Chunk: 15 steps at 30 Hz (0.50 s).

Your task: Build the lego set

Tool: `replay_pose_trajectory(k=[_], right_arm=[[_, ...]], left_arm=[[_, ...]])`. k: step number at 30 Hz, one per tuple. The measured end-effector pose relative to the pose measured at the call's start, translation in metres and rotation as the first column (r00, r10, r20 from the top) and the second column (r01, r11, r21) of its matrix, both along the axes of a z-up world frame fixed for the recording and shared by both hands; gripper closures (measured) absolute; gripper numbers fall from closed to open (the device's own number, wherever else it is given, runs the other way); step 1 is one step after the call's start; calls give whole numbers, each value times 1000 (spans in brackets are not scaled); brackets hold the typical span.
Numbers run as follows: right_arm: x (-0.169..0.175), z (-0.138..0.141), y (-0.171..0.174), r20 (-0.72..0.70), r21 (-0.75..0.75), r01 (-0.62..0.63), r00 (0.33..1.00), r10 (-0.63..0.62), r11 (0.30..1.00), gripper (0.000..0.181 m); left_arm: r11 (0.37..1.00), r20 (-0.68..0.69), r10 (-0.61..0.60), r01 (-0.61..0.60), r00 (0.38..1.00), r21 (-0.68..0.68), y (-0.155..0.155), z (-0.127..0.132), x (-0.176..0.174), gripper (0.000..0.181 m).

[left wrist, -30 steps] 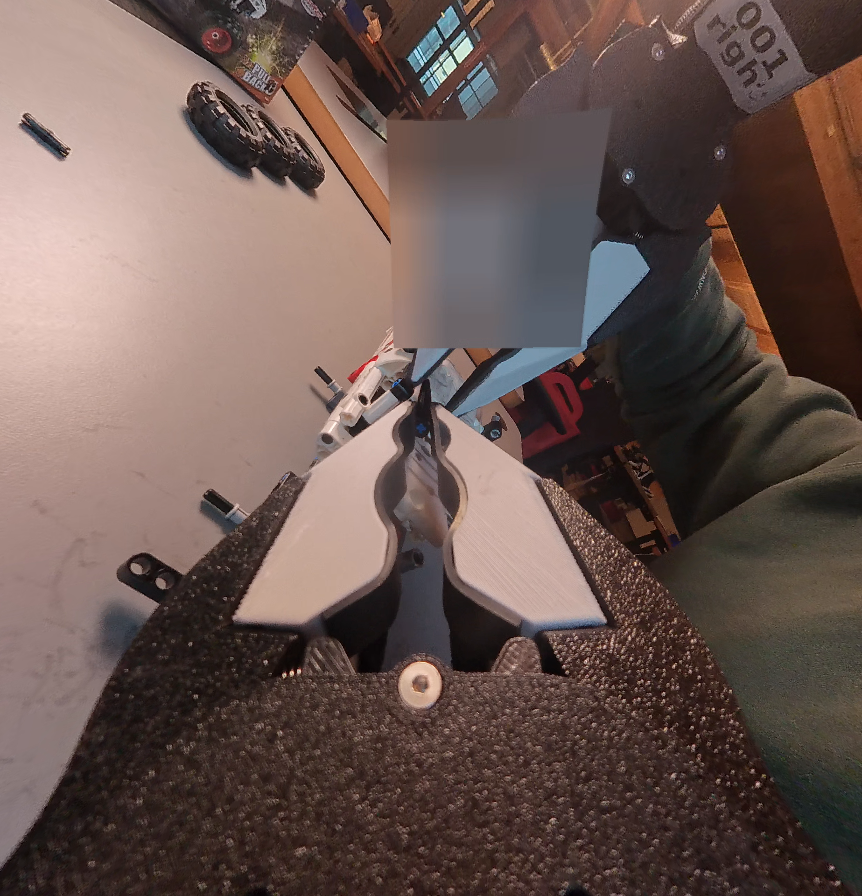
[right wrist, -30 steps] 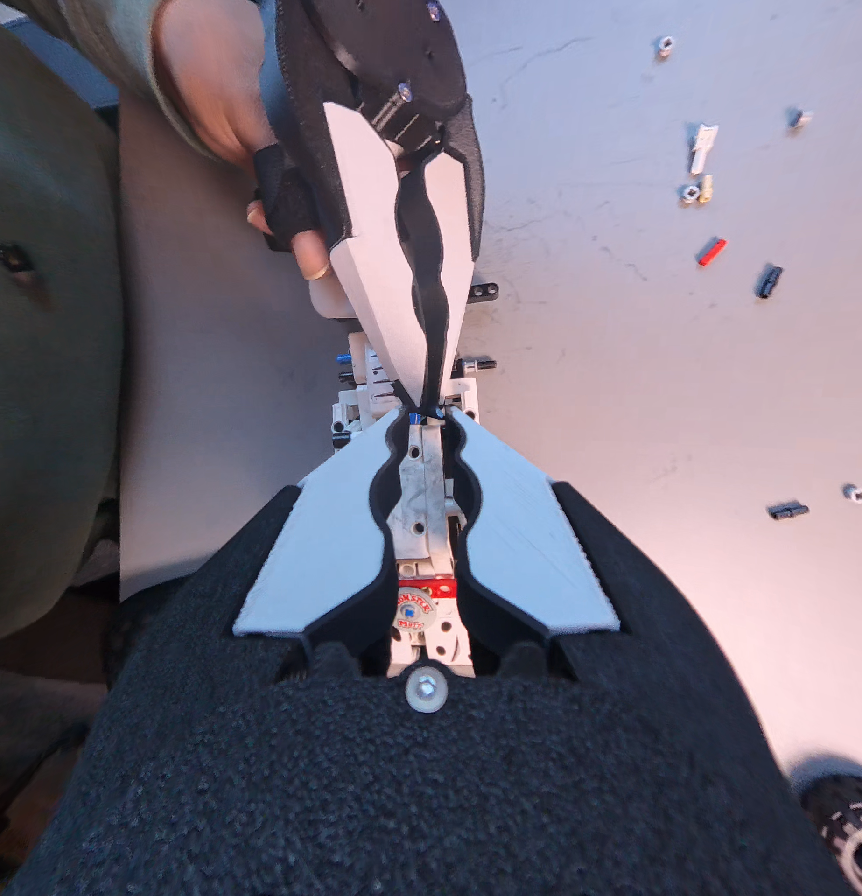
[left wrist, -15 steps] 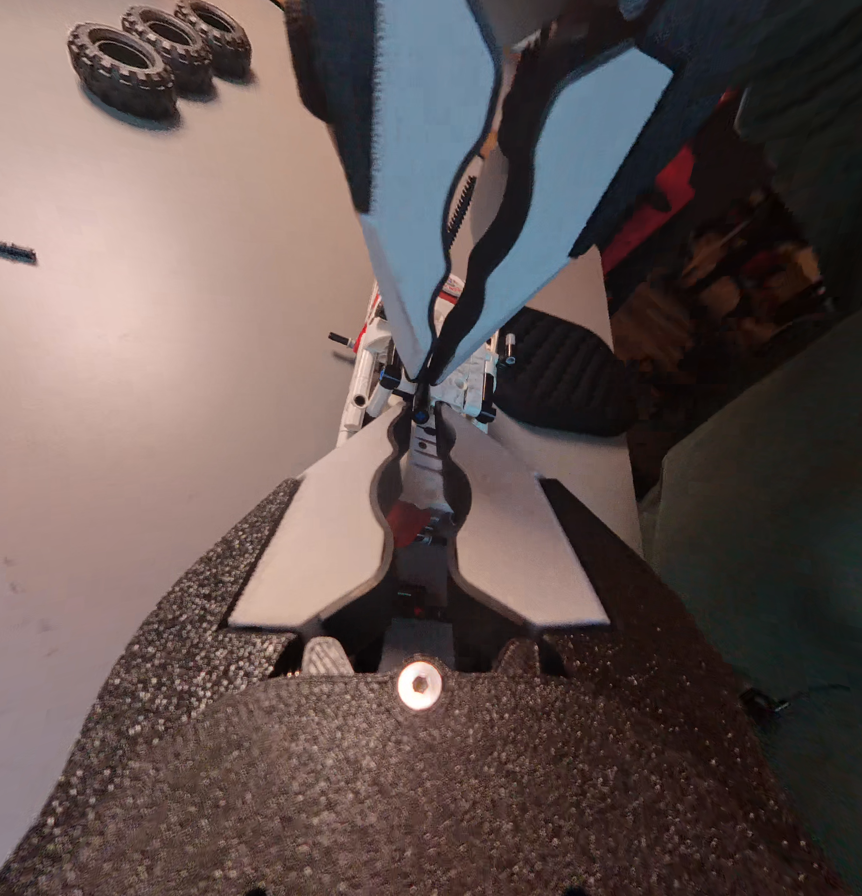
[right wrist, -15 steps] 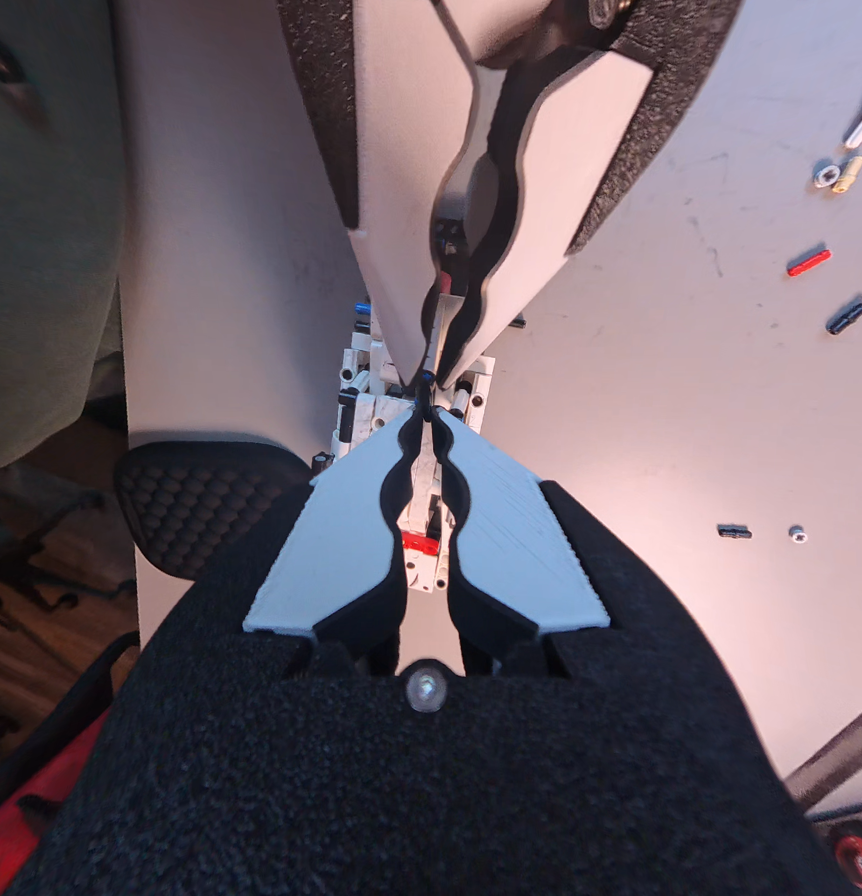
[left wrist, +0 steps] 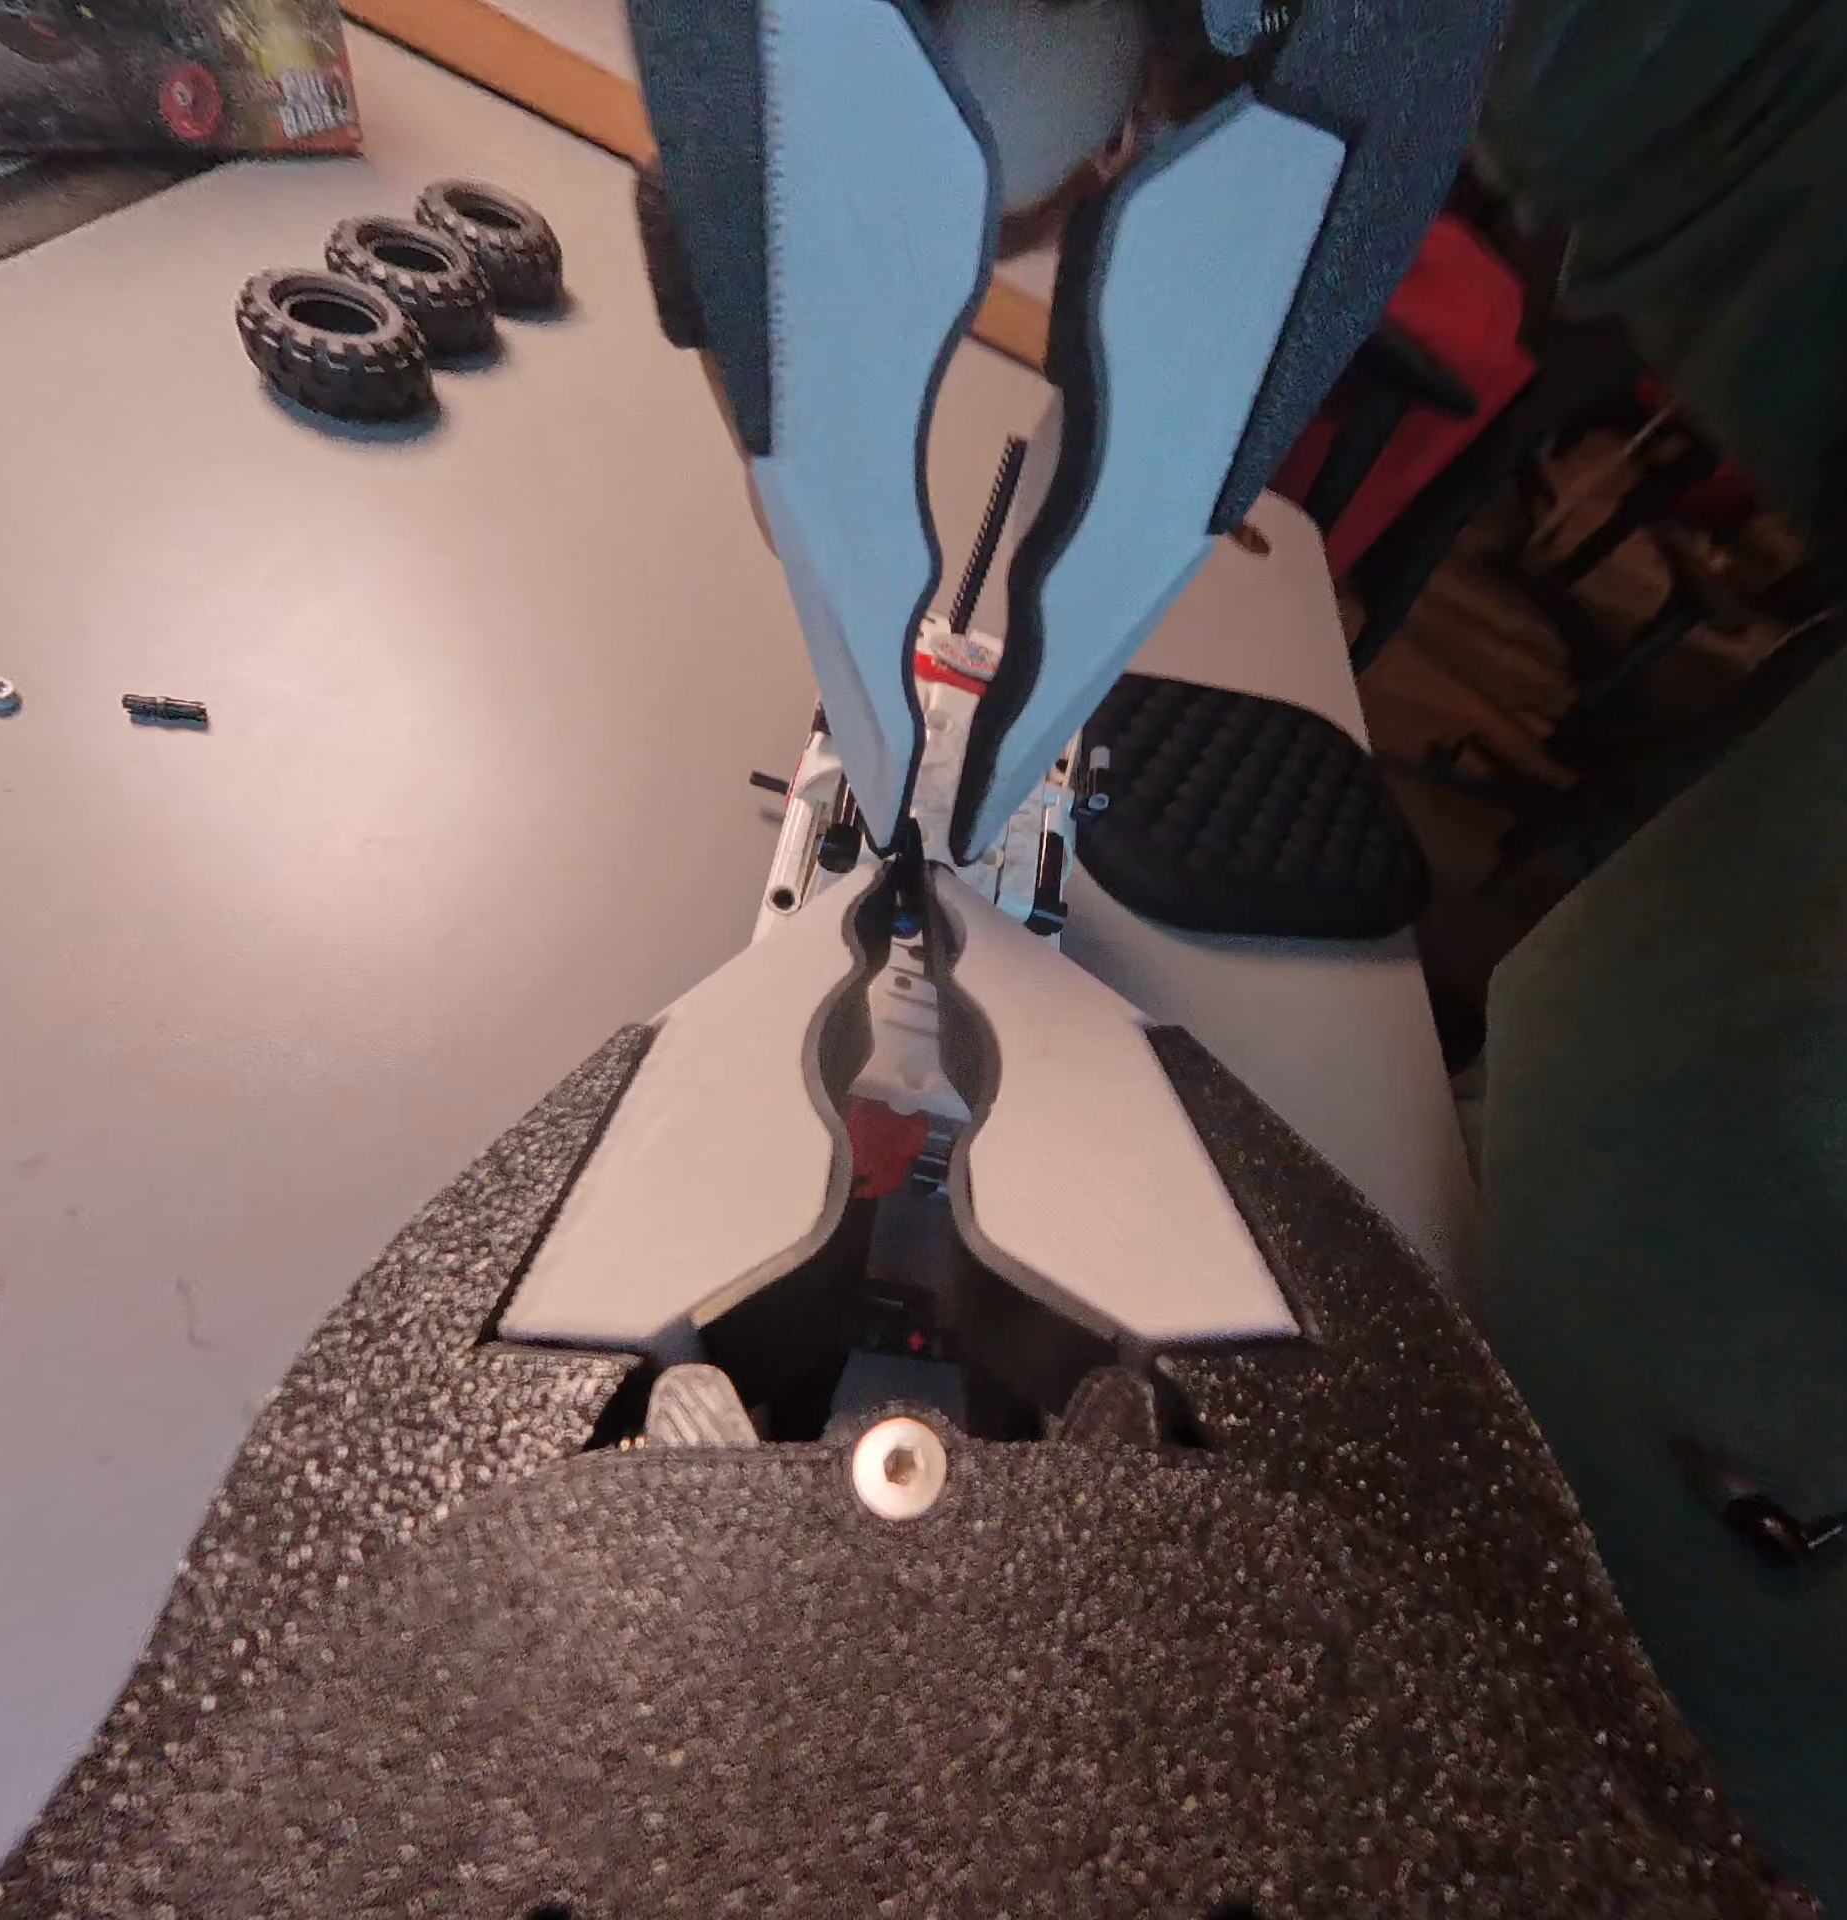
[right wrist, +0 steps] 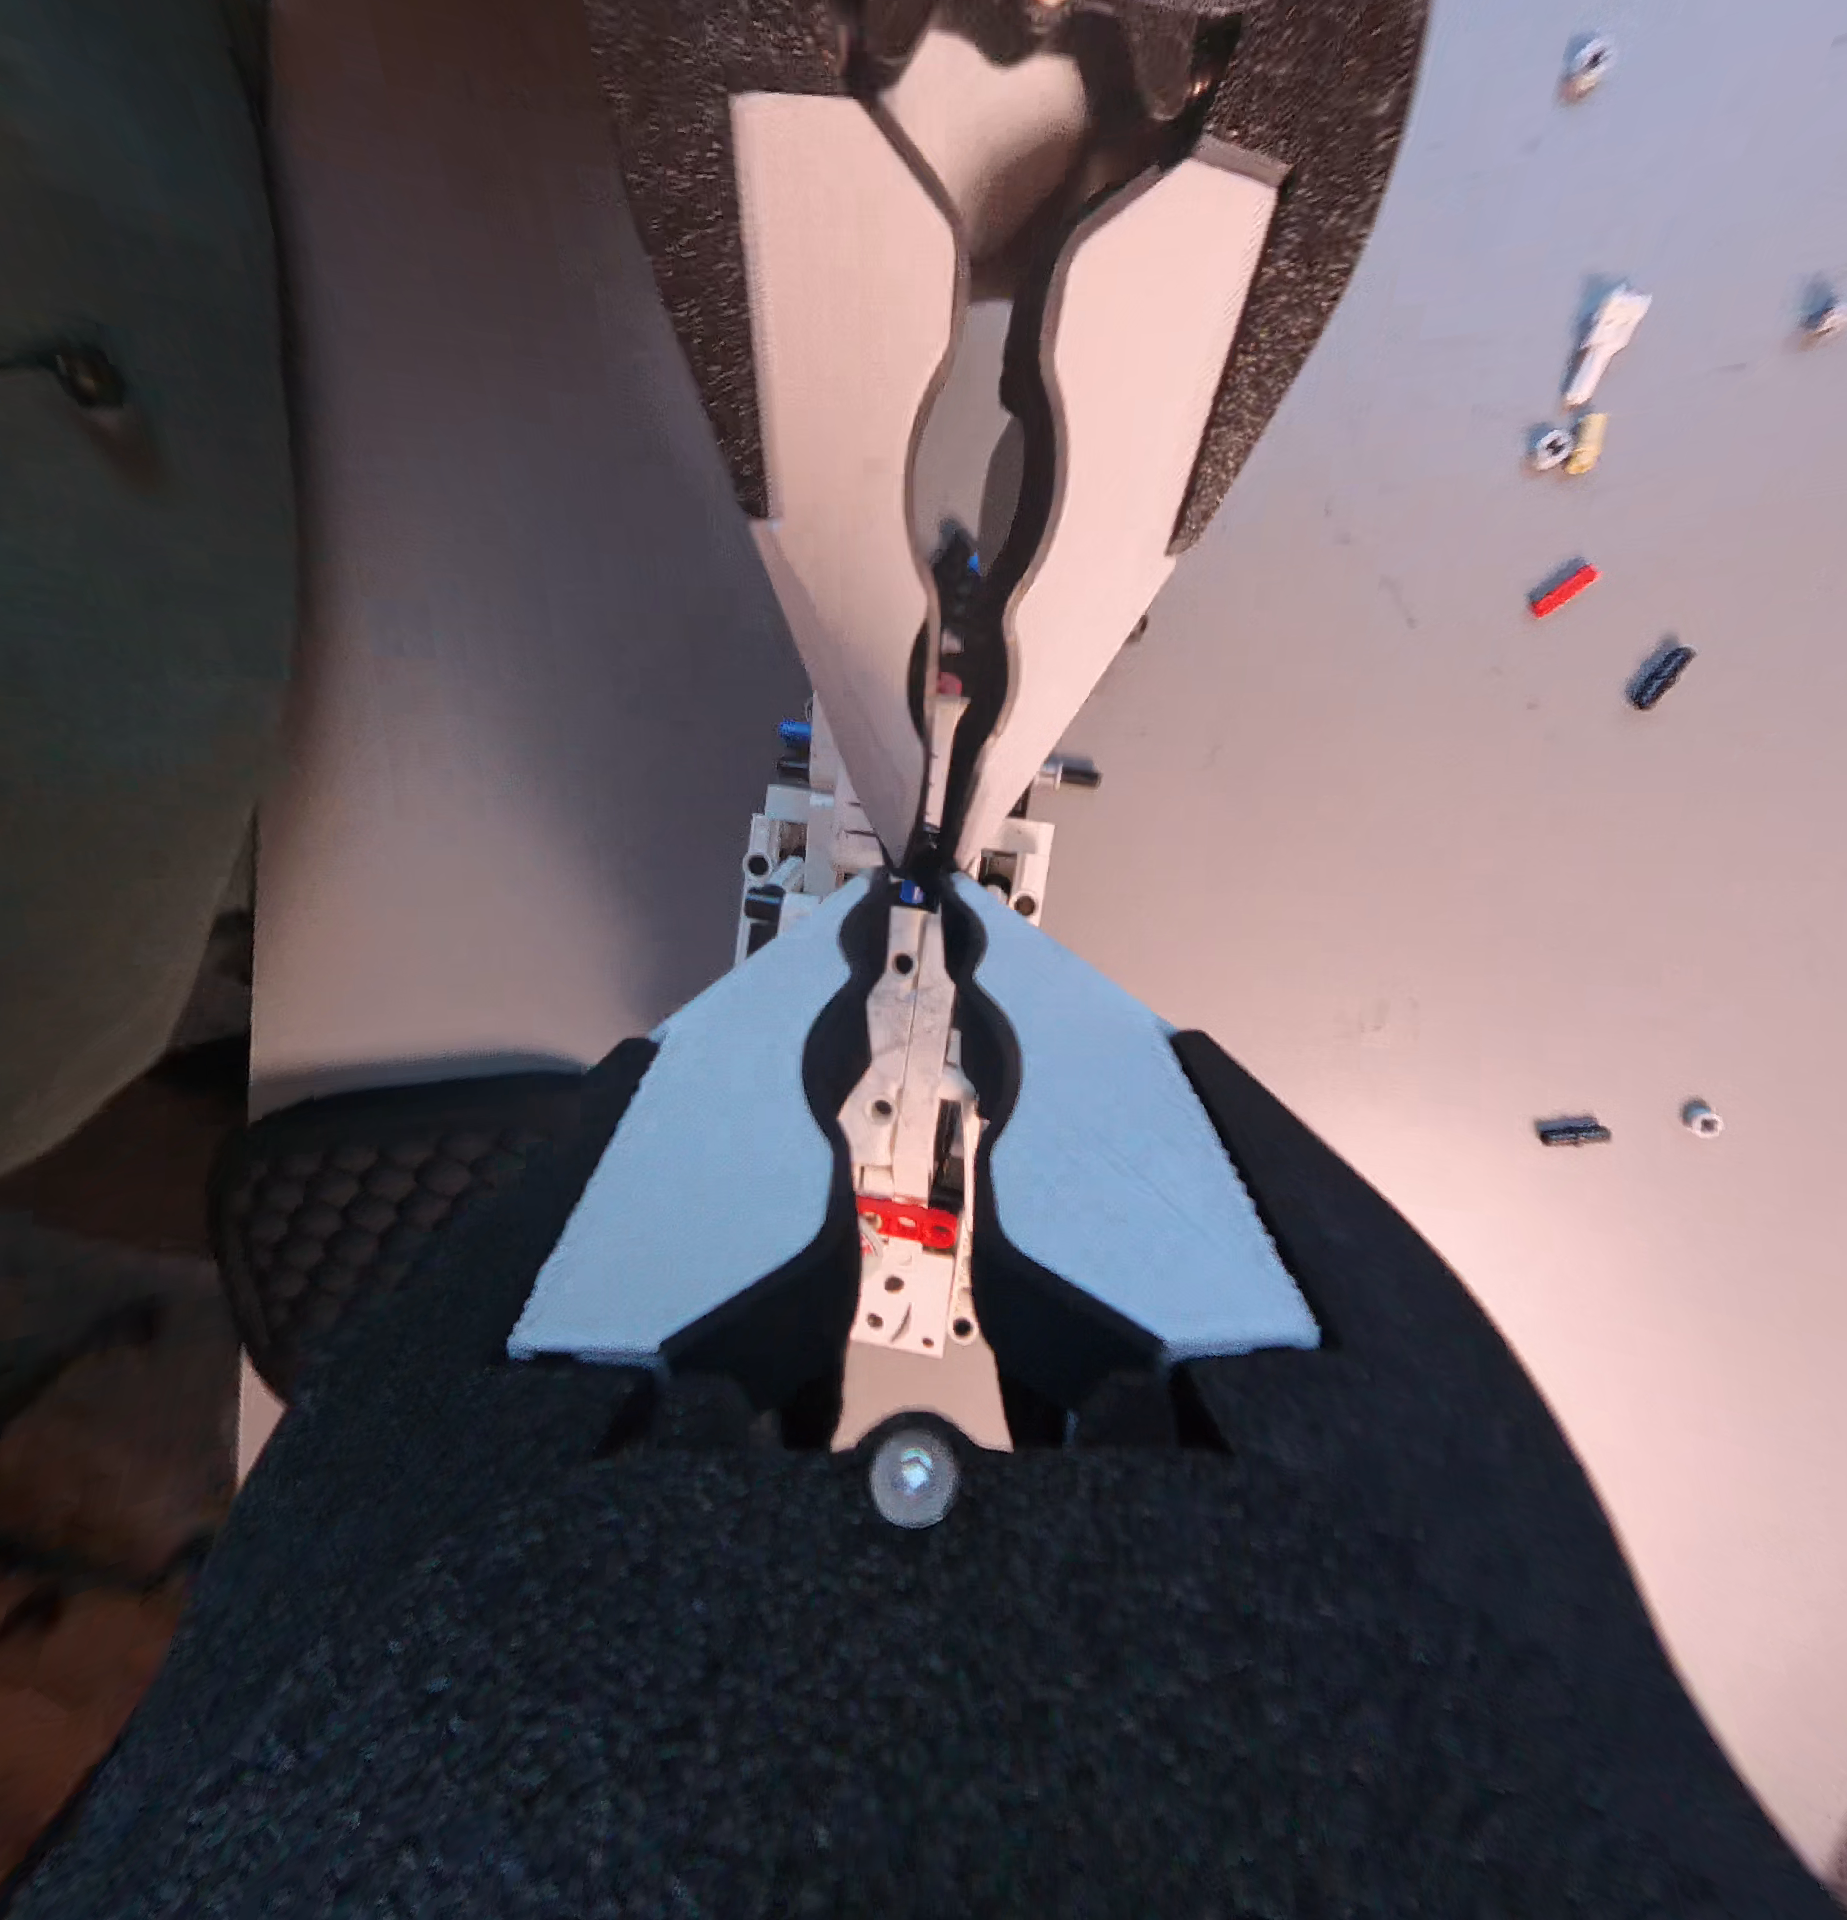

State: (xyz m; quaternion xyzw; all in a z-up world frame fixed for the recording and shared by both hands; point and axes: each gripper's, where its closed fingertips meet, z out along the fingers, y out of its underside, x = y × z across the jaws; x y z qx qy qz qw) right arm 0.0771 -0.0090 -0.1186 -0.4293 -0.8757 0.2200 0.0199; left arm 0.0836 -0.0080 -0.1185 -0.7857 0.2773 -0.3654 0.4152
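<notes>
Now both clamping the white lego chassis [right wrist: 903, 1049] tip-to-tip, left tool [left wrist: 903, 883] and right tool [right wrist: 914, 868] levelling it over the tabltop after tilting, steadying for next piece.

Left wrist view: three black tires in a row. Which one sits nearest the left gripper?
The front tire of the row, lowest and leftmost in the left wrist view. The middle tire and the far tire line up behind it, toward the box at the table's far edge.
</notes>
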Motion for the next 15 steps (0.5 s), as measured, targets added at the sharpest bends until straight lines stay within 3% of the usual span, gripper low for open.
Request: replay_pose_trajectory(k=[4,7,11,15], right_arm=[[-7,15,-3,-259,-3,73,963,-72,997,160],[-8,15,-2,-367,64,106,927,-75,992,163],[-12,19,-1,-429,66,149,897,-107,987,177],[-6,12,-3,-380,97,97,923,-53,991,178]], left_arm=[[996,266,78,-88,961,25,0,21,-9,178],[993,403,94,-115,910,28,0,35,-11,178],[993,424,87,-115,901,40,0,39,-10,178],[993,309,56,-84,950,81,-3,31,-4,177]])
